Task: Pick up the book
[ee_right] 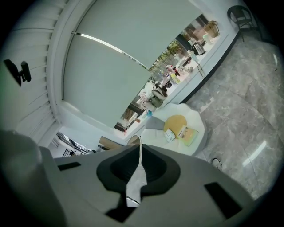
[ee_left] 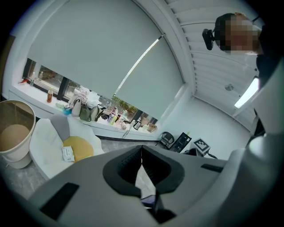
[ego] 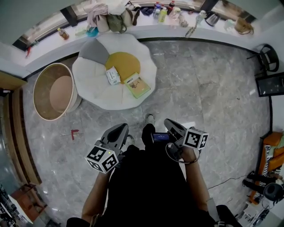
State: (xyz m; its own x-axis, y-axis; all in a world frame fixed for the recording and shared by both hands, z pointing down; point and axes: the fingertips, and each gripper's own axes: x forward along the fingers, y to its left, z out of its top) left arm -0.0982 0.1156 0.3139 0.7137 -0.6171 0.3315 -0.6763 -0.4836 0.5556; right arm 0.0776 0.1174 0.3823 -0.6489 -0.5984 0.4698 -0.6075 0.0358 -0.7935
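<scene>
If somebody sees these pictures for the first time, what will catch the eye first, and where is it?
The big white flower-shaped cushion with its yellow centre, on the grey marble floor in the head view's upper middle; a book and a small white packet lie on it. A round beige tub stands left of it. Lower down, the left gripper and right gripper, both shut and empty, point toward it.

Glossy stone floor, paper-covered book

Bright even daylight from window strip; glossy floor glare; fisheye edge bending; mild softness throughout.
</scene>
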